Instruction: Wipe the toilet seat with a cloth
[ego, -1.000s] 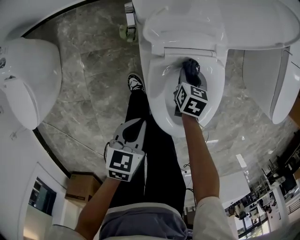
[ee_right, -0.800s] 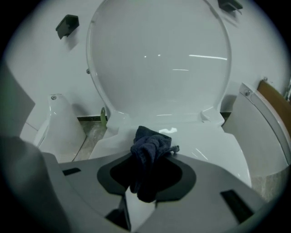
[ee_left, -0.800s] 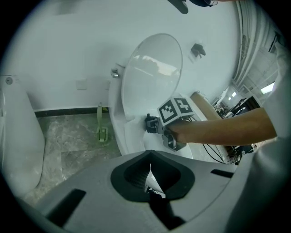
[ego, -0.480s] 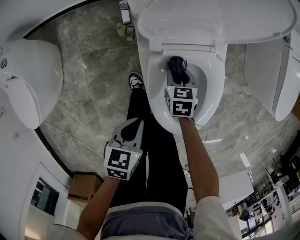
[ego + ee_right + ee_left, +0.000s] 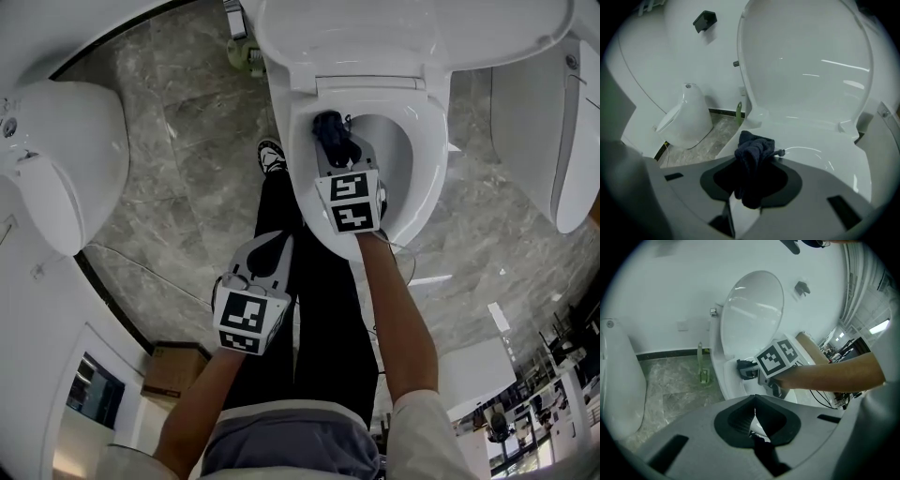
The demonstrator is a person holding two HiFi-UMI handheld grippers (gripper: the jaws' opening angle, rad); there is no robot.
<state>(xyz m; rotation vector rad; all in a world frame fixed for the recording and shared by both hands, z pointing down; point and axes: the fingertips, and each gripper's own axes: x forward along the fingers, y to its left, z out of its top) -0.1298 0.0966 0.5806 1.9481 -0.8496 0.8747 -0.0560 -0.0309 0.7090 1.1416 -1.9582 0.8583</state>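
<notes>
Floor: grey marble tiles running under all the fixtures.
Toilet: white, straight ahead of the person, with the bowl open.
Lid: raised, standing up behind the bowl.
Urinal: white, on the left, well apart from the toilet.
Seat: white ring lying down on the bowl.
Leg: the person's own, in dark trousers, just beside the front of the toilet.
Right gripper: reaches over the bowl toward the back left of the seat; its jaws are clamped on the cloth.
Left gripper: held over the trouser leg, apart from the toilet; its jaws are pressed together with nothing between them.
Shoe: black and white, on the floor at the left side of the toilet.
Cloth: dark, bunched up, sticking out of the right gripper's jaws and lying against the inner edge of the seat near the hinge.
</notes>
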